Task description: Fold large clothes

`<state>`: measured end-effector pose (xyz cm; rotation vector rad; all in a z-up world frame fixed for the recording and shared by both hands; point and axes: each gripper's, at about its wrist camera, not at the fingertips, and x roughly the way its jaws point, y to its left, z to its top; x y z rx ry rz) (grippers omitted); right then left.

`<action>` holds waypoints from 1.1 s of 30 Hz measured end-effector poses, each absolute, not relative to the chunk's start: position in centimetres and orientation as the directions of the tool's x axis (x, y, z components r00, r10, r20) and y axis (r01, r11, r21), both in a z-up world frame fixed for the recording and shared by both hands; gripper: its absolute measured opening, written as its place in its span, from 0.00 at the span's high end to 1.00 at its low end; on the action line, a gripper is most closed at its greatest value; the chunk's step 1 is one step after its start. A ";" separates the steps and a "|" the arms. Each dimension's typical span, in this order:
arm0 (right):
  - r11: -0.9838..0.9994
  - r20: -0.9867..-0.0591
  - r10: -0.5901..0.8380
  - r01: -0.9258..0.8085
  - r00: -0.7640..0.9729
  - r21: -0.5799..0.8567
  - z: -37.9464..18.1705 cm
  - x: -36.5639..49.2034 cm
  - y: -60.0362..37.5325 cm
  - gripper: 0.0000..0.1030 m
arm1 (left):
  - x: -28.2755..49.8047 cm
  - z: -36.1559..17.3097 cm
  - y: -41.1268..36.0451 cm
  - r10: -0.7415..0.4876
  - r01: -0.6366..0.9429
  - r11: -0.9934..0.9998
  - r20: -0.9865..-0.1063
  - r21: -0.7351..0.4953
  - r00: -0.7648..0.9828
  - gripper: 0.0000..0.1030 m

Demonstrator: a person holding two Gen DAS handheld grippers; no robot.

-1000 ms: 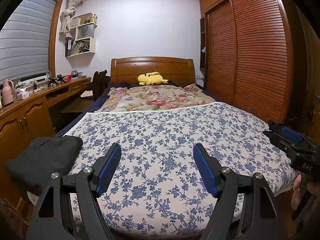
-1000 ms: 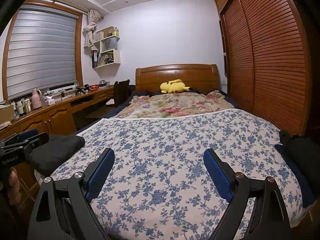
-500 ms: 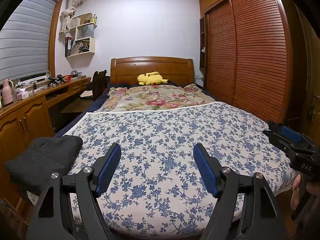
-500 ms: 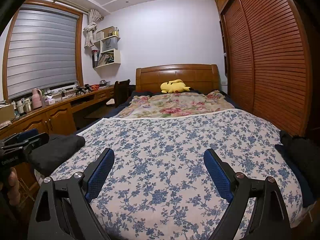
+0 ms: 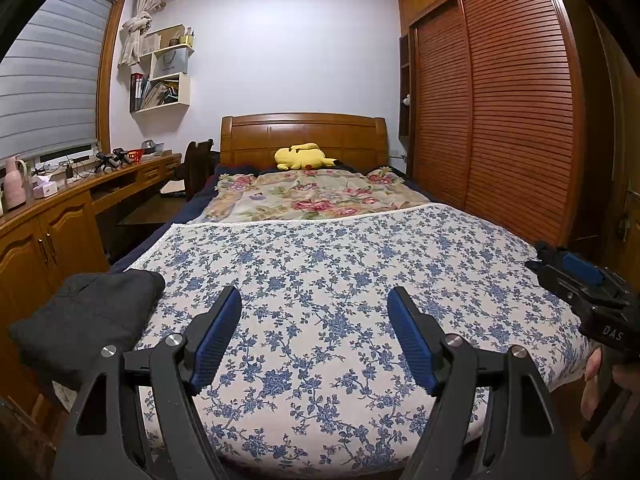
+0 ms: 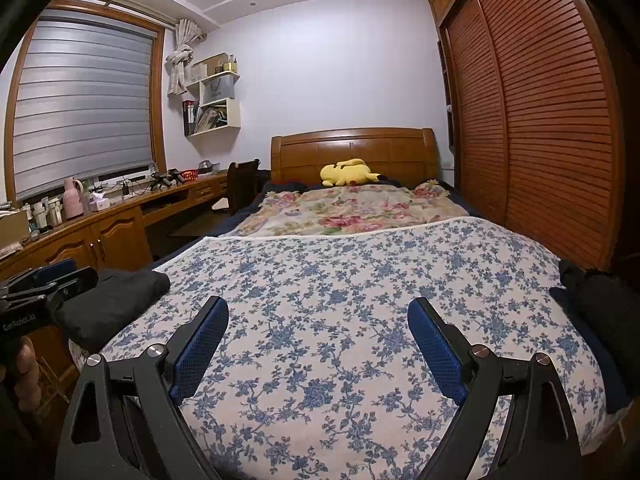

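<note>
A folded dark grey garment [image 5: 86,320] lies at the bed's near left corner; it also shows in the right wrist view [image 6: 116,300]. A second dark garment pile [image 6: 600,308] sits at the bed's right edge. My left gripper [image 5: 314,312] is open and empty, hovering above the blue-flowered bedspread [image 5: 340,264] at the foot of the bed. My right gripper [image 6: 318,320] is open and empty too, over the same bedspread [image 6: 360,280]. Each gripper shows at the edge of the other's view: the right one [image 5: 580,280] and the left one [image 6: 44,284].
A pink-flowered quilt [image 5: 312,196] and a yellow plush toy [image 5: 304,157] lie near the wooden headboard [image 5: 304,136]. A long wooden desk with cabinets [image 5: 60,216] runs along the left. A slatted wardrobe [image 5: 500,120] stands on the right.
</note>
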<state>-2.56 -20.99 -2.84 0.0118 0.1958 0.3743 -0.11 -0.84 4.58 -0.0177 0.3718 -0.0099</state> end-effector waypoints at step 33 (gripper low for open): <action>0.927 -0.181 0.373 -0.372 0.910 0.039 -2.8 -2.5 -21.5 0.10 | -0.1 4.5 -1.1 -0.012 0.006 1.000 -0.363 -0.018 0.932 0.25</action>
